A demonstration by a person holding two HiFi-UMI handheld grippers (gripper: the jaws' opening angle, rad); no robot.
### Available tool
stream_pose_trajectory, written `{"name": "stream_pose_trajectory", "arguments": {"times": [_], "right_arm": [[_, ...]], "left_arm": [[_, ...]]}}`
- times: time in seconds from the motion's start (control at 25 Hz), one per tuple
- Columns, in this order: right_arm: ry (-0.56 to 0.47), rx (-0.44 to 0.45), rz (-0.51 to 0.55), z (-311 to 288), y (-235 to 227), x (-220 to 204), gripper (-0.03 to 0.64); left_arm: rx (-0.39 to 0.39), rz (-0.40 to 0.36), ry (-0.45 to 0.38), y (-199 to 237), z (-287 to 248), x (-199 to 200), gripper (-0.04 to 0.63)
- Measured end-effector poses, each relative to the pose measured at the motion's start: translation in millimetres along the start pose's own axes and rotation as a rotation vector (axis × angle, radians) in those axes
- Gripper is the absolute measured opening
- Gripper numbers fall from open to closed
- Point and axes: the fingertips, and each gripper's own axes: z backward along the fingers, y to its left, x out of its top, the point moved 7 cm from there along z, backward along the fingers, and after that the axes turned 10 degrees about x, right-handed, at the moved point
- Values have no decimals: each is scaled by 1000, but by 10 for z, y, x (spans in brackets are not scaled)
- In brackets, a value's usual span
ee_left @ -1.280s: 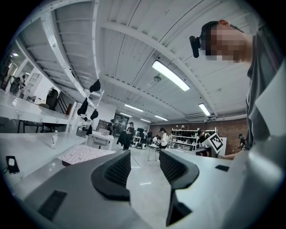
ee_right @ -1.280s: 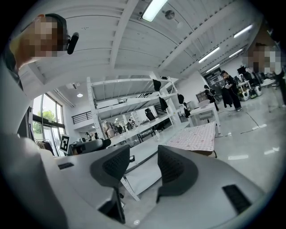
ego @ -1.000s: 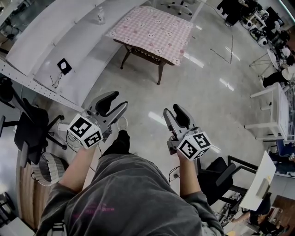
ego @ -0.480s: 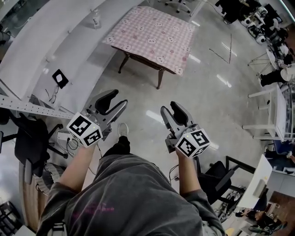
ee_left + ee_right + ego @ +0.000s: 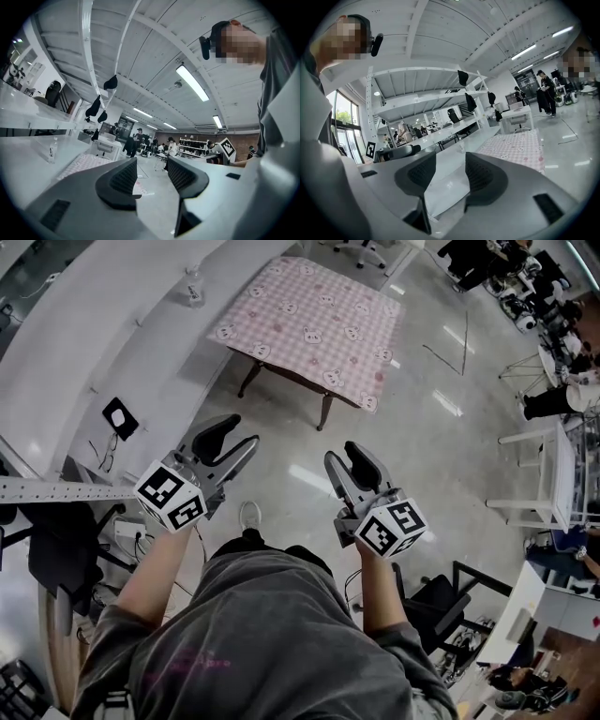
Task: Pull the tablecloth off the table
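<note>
Floor: pale and glossy, stretching between the person and the table.
Table: dark-legged, well ahead of both grippers.
Tablecloth: pink check, spread flat over the whole tabletop, with its edges hanging over the near side. It is probably light and soft, and likely to slide and bunch when pulled. The hanging near hem or a corner looks the best place to pinch it.
Left gripper: jaws well apart, nothing between them.
Right gripper: jaws likewise apart, holding nothing.

Pink checked tablecloth with white bunny faces; grey tongs, black-and-white marker cubes.
</note>
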Motion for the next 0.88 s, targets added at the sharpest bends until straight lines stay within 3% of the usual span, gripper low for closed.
{"name": "stream_pose_trajectory", "arguments": {"times": [0.48, 0.88], "right_arm": [[-6, 6, -6, -549, -284, 79, 178], [4, -5, -44, -901, -794, 66, 178]], "left_arm": [[-2, -12, 18, 512, -278, 88, 201], [-1, 0, 61, 883, -788, 20, 201]]}}
